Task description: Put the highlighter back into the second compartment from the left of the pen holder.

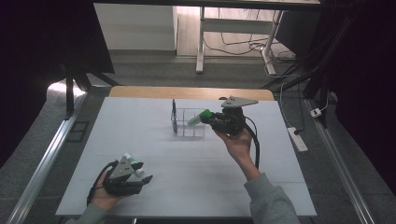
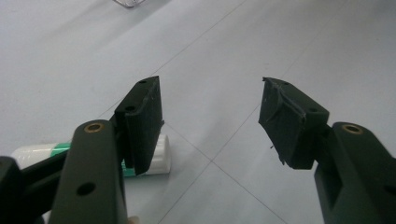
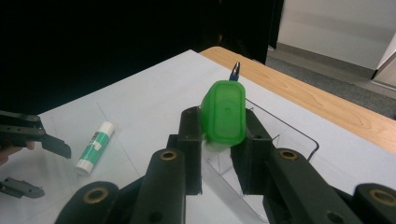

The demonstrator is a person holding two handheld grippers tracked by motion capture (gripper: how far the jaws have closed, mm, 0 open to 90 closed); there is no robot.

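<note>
Green-capped bottle point(image 3: 223, 114) sits pinched between the right gripper's point(image 1: 215, 120) pads, cap end pointing away from the hand, held over the clear organizer tray point(image 1: 189, 133) at the far middle of the table point(image 1: 140, 121). Likely reason: it is lined up above a compartment for dropping in; which compartment, can't tell. A blue pen point(image 1: 173, 114) already stands upright at the tray's left end, so the tray looks like the sorting target. Grip is across the bottle's body, leaving the cap free, which keeps it steady for a tilt-down placement.

Left gripper point(image 2: 210, 121) has jaws spread, nothing between them, parked low near the table's front left. Glue stick point(image 2: 159, 156) lies flat on the table just beside its one jaw, probably next in line for pickup.
</note>
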